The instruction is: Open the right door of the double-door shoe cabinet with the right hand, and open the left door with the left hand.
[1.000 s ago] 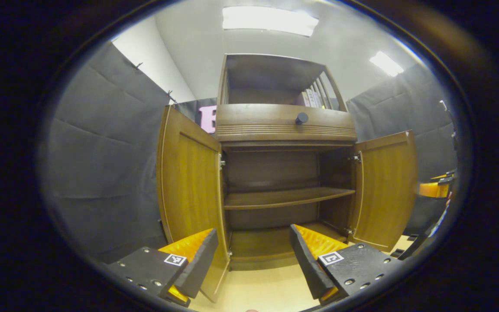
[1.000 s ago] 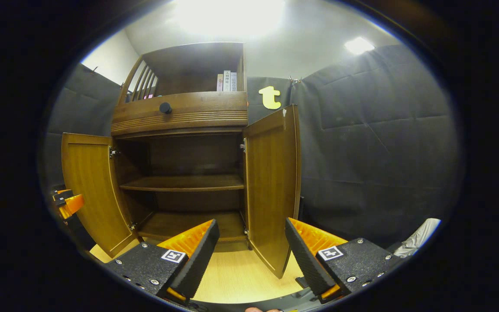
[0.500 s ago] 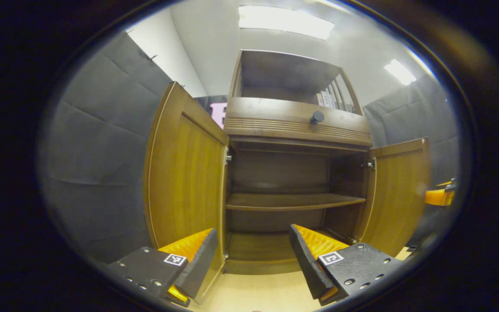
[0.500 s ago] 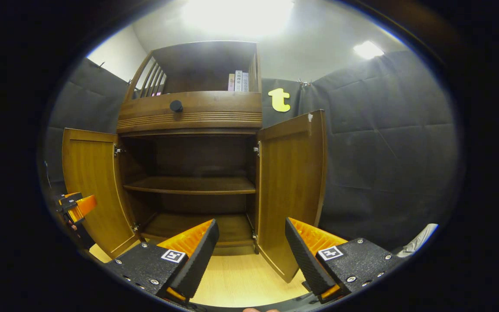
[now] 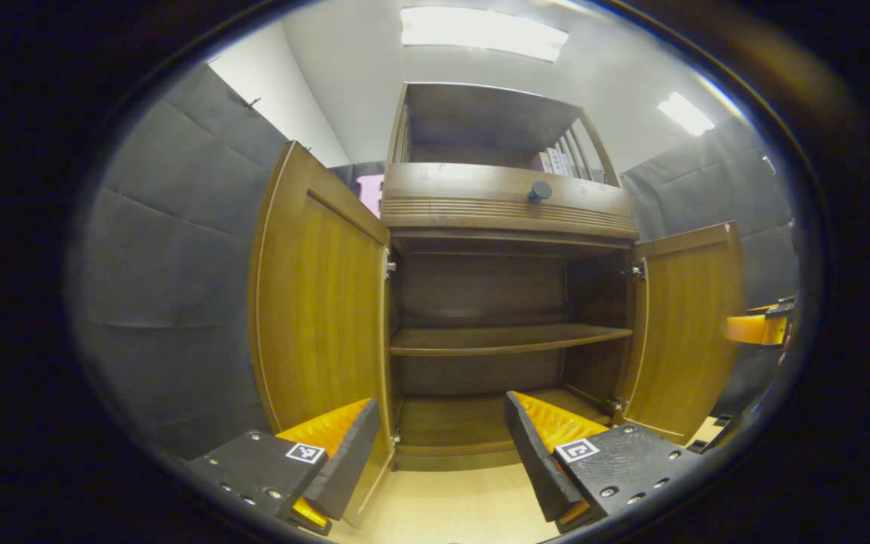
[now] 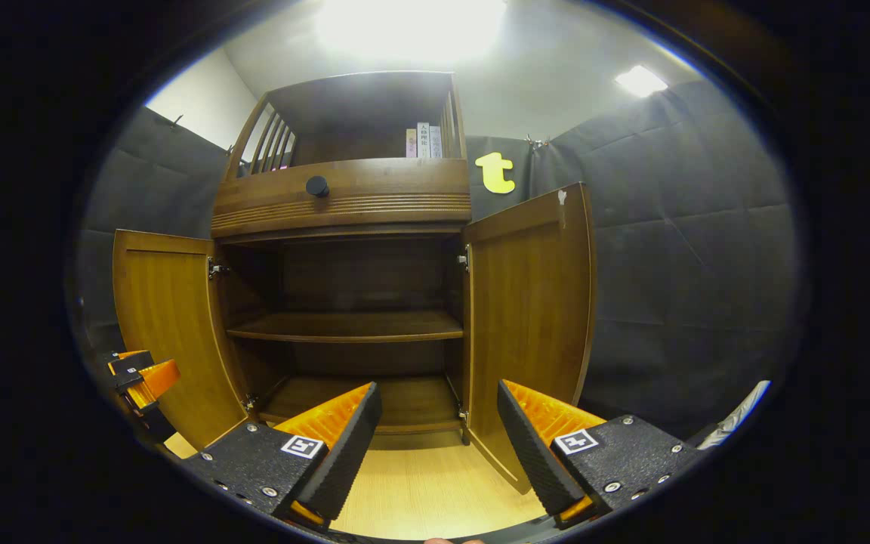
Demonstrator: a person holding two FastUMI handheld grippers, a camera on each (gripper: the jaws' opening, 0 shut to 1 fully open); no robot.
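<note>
Left gripper [image 5: 439,453] and right gripper [image 6: 435,446] gape, holding nothing.

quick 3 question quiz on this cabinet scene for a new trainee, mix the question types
1. True or false: both doors of the shoe cabinet stand open.
2. Multiple choice: what lies on the middle shelf? A) a pair of shoes B) a box C) nothing that can be seen
3. Fill in: above the doors, the closed drawer carries a round dark ____.

Key
1. True: the left door and the right door are both swung out.
2. C
3. knob. Also, the left gripper and the right gripper are open, touching neither door.
</note>
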